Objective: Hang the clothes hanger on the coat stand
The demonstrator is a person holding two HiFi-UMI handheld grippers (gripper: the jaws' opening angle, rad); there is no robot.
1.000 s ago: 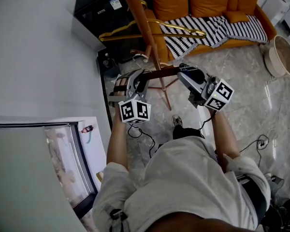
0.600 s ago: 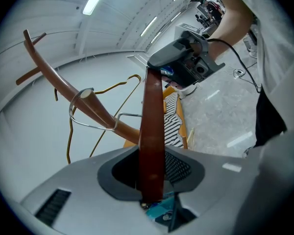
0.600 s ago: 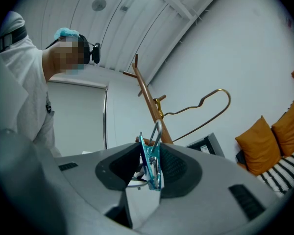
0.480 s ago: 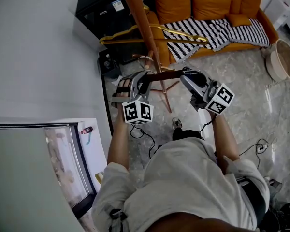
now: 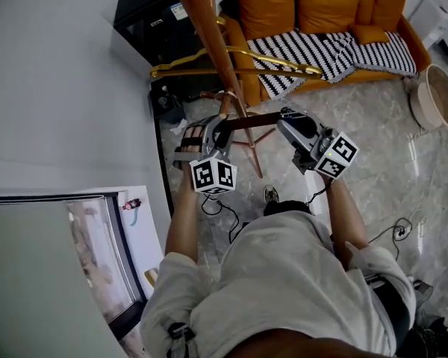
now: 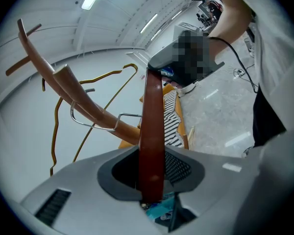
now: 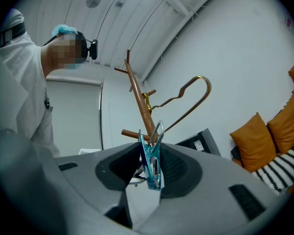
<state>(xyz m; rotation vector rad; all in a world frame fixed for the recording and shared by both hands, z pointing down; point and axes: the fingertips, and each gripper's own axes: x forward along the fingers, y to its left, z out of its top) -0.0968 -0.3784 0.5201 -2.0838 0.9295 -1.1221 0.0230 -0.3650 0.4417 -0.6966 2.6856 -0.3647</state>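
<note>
The wooden clothes hanger is being held in the air just in front of the coat stand, its dark bar spanning the gap between the two grippers. The left gripper is clenched on one end of the bar, which is running straight up between its jaws. The right gripper is clamped on a teal clip fitted at the other end of the hanger.

Gripping both ends is probably what is keeping the bar level and stopping it from swinging, so that the metal hook is pointing toward the stand. In the left gripper view the hook is showing across one of the stand's angled pegs. Whether it is already resting on that peg or only passing in front of it cannot be determined.

A gold wire hanger is hanging higher on the same pole, so the wooden hanger is likely being brought to a free peg below it. The next move calls for keeping both grips firm until the hook is bearing on the peg. Releasing one end early could tilt the bar and let the hook slip off.

Count:
- One coat stand.
- Two hangers: one wooden, one gold wire.
- Two grippers, both occupied.
- Two clips on the wooden hanger: the teal one in the right jaws and a second blue clip showing under the bar at the left jaws.

Behind the stand, an orange sofa is carrying a striped blanket.
</note>
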